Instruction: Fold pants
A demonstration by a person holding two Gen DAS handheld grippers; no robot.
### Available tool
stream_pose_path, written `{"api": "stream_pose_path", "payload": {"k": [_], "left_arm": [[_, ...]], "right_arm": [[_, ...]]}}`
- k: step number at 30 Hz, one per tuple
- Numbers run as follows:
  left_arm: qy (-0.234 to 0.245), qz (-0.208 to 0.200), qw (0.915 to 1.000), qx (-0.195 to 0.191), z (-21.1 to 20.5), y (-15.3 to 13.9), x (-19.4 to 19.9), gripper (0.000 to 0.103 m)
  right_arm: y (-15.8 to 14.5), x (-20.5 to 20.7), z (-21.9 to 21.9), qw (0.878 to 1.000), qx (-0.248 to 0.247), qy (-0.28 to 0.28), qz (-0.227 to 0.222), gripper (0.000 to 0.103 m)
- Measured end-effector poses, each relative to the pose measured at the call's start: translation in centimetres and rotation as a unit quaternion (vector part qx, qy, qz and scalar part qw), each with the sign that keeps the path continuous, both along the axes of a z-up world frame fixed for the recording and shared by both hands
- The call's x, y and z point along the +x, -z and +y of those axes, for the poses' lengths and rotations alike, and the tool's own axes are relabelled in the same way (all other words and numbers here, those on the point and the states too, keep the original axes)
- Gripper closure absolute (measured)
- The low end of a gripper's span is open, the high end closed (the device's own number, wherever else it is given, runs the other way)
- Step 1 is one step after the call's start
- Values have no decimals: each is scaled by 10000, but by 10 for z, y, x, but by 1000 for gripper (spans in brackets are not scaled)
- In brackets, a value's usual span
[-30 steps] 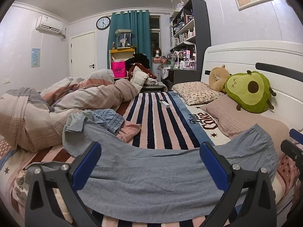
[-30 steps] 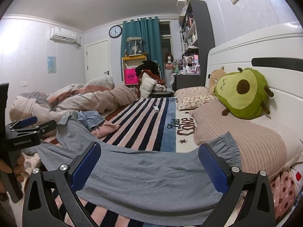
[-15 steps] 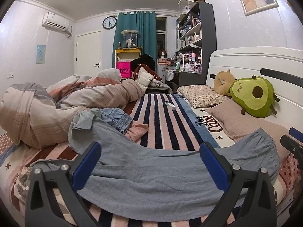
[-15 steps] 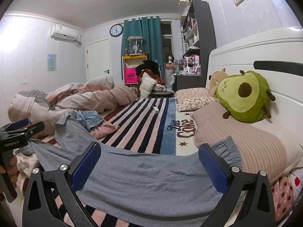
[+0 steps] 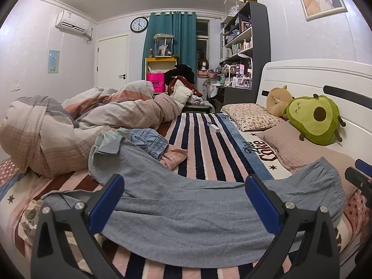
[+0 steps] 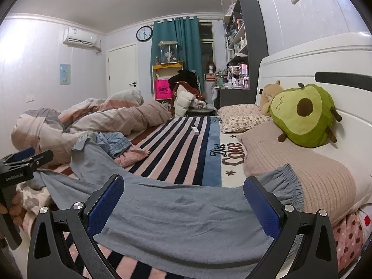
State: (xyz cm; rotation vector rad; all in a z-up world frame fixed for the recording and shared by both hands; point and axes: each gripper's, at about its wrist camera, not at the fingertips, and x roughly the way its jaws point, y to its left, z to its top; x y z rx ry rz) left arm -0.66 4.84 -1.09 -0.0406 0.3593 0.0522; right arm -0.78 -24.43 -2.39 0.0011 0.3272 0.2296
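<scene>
Grey-blue pants (image 5: 186,211) lie spread across the near edge of the striped bed, waistband (image 5: 330,179) at the right on a pink pillow, legs running left. They also show in the right wrist view (image 6: 181,214). My left gripper (image 5: 184,200) is open, hovering just above the pants' middle, holding nothing. My right gripper (image 6: 183,202) is open above the pants nearer the waistband (image 6: 288,183), holding nothing. The left gripper also shows at the left edge of the right wrist view (image 6: 21,162).
A bunched duvet (image 5: 69,130) lies at the left. Blue and pink clothes (image 5: 153,144) are piled by the pants' far leg. An avocado plush (image 5: 313,118), pillows (image 5: 251,116) and the white headboard (image 5: 313,76) are on the right. A small white object (image 5: 214,126) lies on the striped blanket.
Both grippers have dropped slightly lower and closer over the pants, and the views tilted a little. The pants lie as before. Both grippers stay open.
</scene>
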Motion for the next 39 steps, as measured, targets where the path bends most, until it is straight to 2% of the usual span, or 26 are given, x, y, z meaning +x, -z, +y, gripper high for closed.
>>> {"api": "stream_pose_path", "payload": {"k": [10,17,23,31,35,39], "left_arm": [[-6,-1,10000,23,0,0,-1,1],[-16,14,10000,25,1,-2,-4,1],[-35,43,10000,25,1,-2,-7,1],[-21,130,9999,3,4,2,-6,1],[57,379,9992,-100,13,14,-1,1],[50,805,9959,-411,31,42,1,1]], "right_arm": [[2,-1,1,10000,6,4,14,0],[5,-6,5,9998,-55,89,-149,0],[6,-8,6,9999,85,0,-72,0],[9,-6,-2,9991,314,226,198,0],[16,-4,-8,9984,377,256,324,1],[40,0,-27,9948,588,211,809,1]]}}
